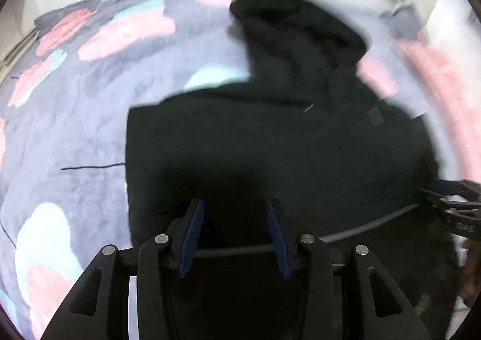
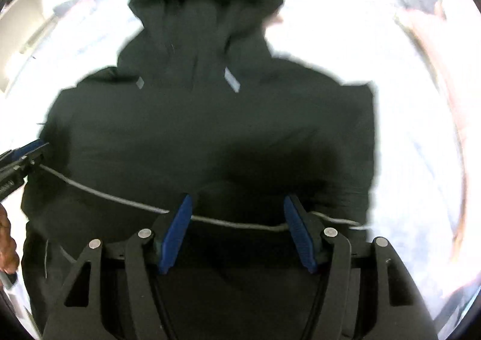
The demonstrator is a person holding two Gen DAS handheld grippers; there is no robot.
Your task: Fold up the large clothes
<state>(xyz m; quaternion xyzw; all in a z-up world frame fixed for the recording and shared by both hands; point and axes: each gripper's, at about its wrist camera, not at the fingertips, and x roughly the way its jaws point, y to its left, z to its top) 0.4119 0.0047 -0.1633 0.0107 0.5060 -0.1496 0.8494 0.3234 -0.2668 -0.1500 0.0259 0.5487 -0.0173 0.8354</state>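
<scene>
Beyond both my jaws lay the hoodie (image 1: 270, 144), black and spread flat on a blanket (image 1: 75, 135) of grey with pink and pale-blue patches, its hood (image 2: 207, 9) at the far end from the jaws. My left gripper (image 1: 236, 237) had its jaws apart, blue pads (image 1: 192, 234) clear of the cloth, nothing pinched between them. My right gripper (image 2: 237, 231) also stood with jaws parted and empty above the hoodie's near part. A thin grey cord (image 2: 99, 192) ran across the hoodie just ahead of the jaws, passing between the right pads. At the left edge of the right view, my left gripper showed beside the hoodie's side, with a hand (image 2: 7, 243) below it.
</scene>
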